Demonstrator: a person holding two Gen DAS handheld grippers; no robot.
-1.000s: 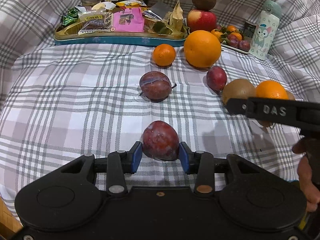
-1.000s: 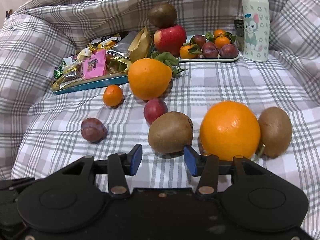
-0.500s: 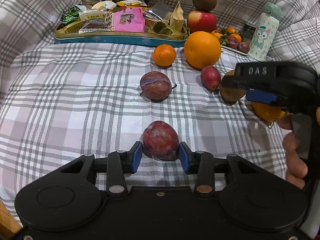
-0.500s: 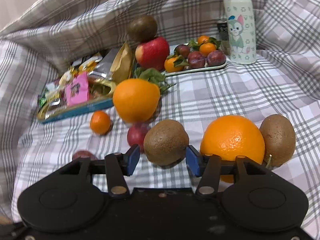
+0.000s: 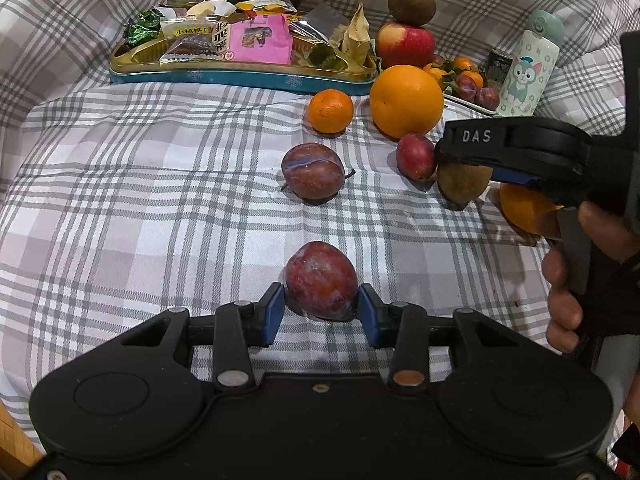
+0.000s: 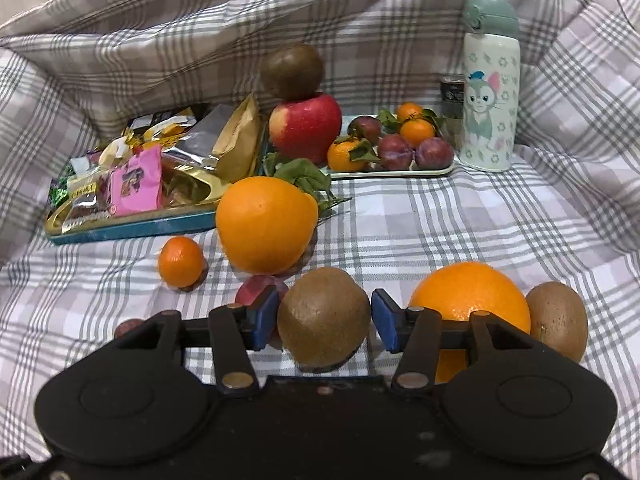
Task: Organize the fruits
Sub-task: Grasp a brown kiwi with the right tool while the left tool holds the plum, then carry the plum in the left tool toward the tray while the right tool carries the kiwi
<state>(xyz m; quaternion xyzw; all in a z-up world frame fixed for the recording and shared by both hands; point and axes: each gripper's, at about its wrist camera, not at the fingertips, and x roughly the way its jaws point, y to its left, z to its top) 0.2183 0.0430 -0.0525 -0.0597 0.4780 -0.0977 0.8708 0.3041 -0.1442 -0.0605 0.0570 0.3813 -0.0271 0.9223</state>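
My left gripper (image 5: pixel 321 314) is shut on a dark red plum (image 5: pixel 321 280) that rests on the checked cloth. My right gripper (image 6: pixel 325 322) is open around a brown kiwi (image 6: pixel 323 316), one pad on each side with small gaps. In the left wrist view the right gripper (image 5: pixel 516 152) sits over that kiwi (image 5: pixel 462 184). A second plum (image 5: pixel 313 171), a small red plum (image 5: pixel 416 156), a mandarin (image 5: pixel 330 111) and a big orange (image 5: pixel 406 101) lie on the cloth. Another orange (image 6: pixel 470 300) and kiwi (image 6: pixel 557 320) lie right of my right gripper.
A gold tray of snack packets (image 5: pixel 240 74) stands at the back left. An apple (image 6: pixel 305 128) with a kiwi (image 6: pixel 292 71) on top stands beside a white plate (image 6: pixel 392 172) holding plums and mandarins. A cartoon bottle (image 6: pixel 490 84) and a dark can (image 6: pixel 452 92) stand at the back right.
My right gripper has moved forward and lower until its open jaws are around the kiwi. My left gripper has stayed still on the plum.
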